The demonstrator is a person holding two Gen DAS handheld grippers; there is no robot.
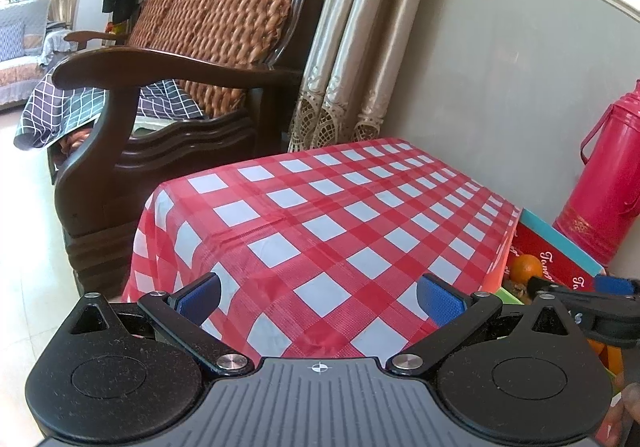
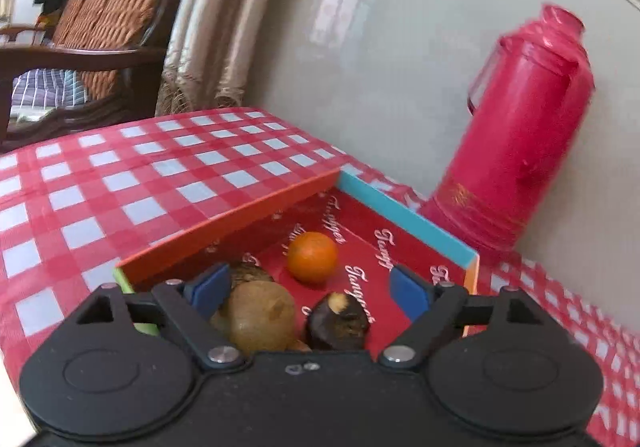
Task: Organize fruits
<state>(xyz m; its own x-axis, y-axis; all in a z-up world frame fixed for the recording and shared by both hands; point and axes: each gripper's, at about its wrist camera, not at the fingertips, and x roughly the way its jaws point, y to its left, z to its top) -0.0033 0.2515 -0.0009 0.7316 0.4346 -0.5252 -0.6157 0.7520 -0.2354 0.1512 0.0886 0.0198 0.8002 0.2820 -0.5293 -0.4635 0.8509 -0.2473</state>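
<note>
Against the grey wall, a table covered in a red-and-white checked cloth fills most of both views, with a dark wooden armchair and pale curtains standing beyond its far-left corner. Toward the right end of the table, a tall red thermos flask stands upright close to the wall, just behind an open cardboard box. This box has orange and teal walls and a red printed floor. An orange lies near the middle of that floor, apart from the other fruit. Nearer the right wrist camera, a brown kiwi lies beside a dark, blackened fruit, the two close together. Another brown fruit is partly hidden behind the kiwi. Over the near part of the box, the right tool hangs with its blue pads spread wide, holding nothing. Left of the box, the left tool hovers over bare cloth, likewise spread wide and holding nothing.
</note>
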